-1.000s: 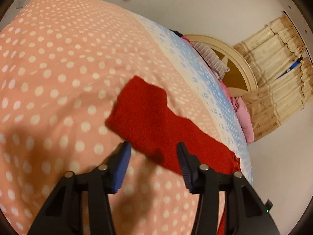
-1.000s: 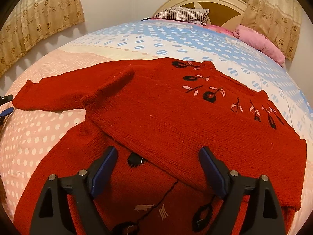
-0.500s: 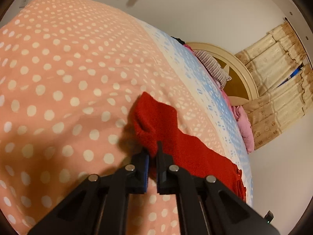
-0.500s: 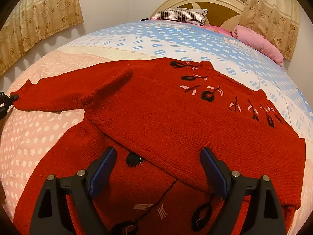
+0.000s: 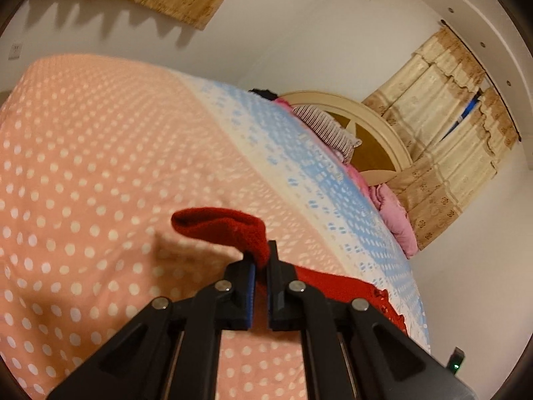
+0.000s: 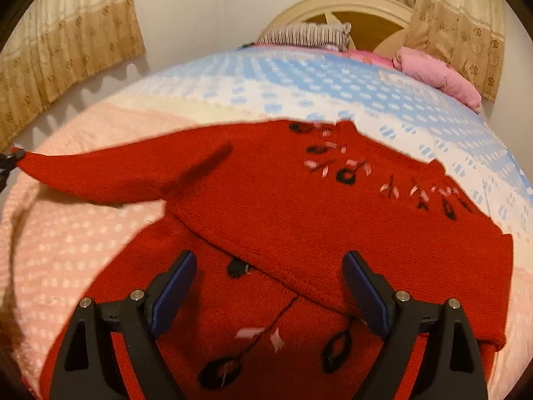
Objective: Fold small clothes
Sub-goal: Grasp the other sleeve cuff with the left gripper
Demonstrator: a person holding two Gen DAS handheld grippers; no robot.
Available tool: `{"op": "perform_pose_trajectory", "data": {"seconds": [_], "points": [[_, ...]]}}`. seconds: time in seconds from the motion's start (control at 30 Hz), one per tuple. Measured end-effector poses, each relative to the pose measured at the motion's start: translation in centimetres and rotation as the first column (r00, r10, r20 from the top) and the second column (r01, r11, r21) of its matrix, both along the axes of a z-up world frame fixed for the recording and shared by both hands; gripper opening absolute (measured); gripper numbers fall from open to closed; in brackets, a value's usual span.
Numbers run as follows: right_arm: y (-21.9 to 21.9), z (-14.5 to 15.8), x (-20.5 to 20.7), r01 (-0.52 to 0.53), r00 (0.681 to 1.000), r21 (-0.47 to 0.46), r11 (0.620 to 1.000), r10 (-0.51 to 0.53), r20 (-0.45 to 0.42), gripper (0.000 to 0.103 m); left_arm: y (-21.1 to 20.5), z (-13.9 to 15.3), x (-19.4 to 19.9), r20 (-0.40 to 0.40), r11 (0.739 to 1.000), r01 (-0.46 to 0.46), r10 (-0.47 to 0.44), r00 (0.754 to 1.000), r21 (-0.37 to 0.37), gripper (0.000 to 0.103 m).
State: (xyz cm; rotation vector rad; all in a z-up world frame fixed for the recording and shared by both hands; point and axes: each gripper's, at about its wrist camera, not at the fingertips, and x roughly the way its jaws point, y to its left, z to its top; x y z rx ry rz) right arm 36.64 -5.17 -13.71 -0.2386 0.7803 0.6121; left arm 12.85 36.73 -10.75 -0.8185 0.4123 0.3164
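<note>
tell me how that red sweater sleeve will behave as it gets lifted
Probably floppy: the sleeve droops over the shut left hand-held gripper. Its thick knit likely grips rather than slips. The sweater should drag behind, not rise stiffly.

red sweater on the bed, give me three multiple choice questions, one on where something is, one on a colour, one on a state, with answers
1. Where do the left gripper's pads press on the red sweater?
A. the cuff end of a sleeve
B. the neckline
C. the bottom hem

2. What colour is the bedspread under that sleeve?
A. green with stripes
B. pink with white dots
C. plain grey

3. How does the right gripper stand?
A. shut on the sweater
B. shut on a pillow
C. open above the sweater, holding nothing

Answers: 1 A, the left wrist view shows the sleeve end pinched between the pads and raised off the bed. 2 B, dotted pink cloth lies all around it. 3 C, its pads stand wide apart with the knit lying flat below.
</note>
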Motion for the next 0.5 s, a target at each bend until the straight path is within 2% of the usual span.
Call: {"op": "perform_pose_trajectory", "data": {"seconds": [0.23,0.5], "points": [[-3.0,3.6,-2.8,-0.044,0.997,0.039,0.998,0.041,0.065,0.09,-0.9,3.8,1.9,0.076,1.0,0.014,-0.016,0.997,0.027,0.005],[-6.0,3.8,-4.5,-0.016,0.998,0.074,0.997,0.011,0.061,0.09,-1.5,9.5,4.1,0.156,0.995,0.016,-0.031,0.987,0.096,0.005]]}}
